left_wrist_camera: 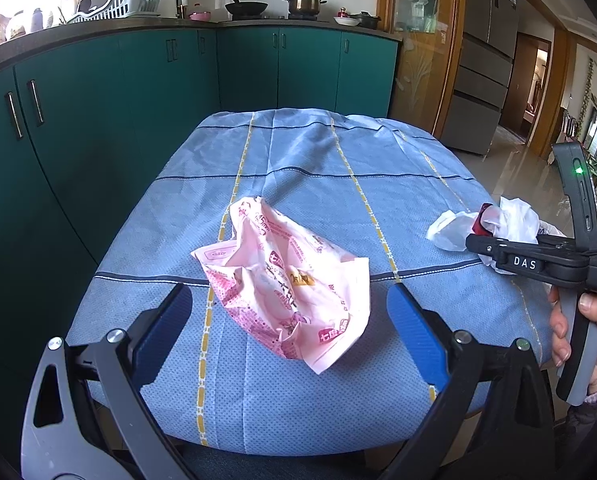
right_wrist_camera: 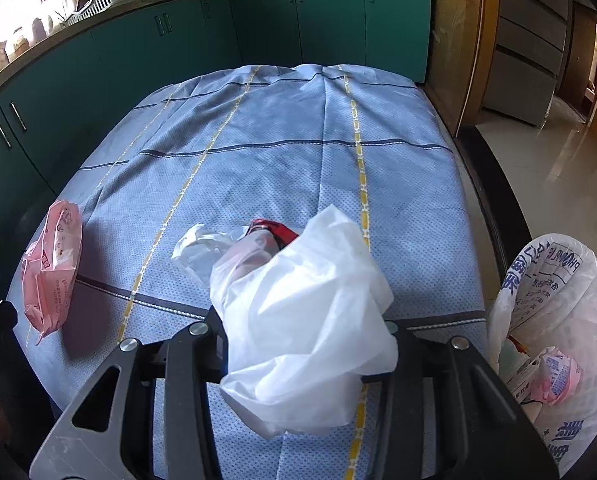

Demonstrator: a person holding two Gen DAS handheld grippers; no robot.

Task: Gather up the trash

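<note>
A crumpled pink wrapper (left_wrist_camera: 286,280) lies on the blue cloth of the table (left_wrist_camera: 318,168), just ahead of my left gripper (left_wrist_camera: 290,320). Its blue-padded fingers (left_wrist_camera: 166,320) stand wide open on either side of the wrapper's near end, touching nothing. My right gripper (right_wrist_camera: 306,344) is shut on a bunched white plastic bag (right_wrist_camera: 310,320) that has something red (right_wrist_camera: 274,228) showing at its far end. From the left wrist view the same bag (left_wrist_camera: 510,220) sits in the right gripper (left_wrist_camera: 482,240) at the table's right edge. The pink wrapper (right_wrist_camera: 50,272) shows again at far left.
A trash bin lined with a printed white bag (right_wrist_camera: 558,320) stands off the table's right edge, holding several scraps. Teal kitchen cabinets (left_wrist_camera: 98,120) run along the left and back. A hand (left_wrist_camera: 578,340) holds the right gripper's handle. Tiled floor opens to the right.
</note>
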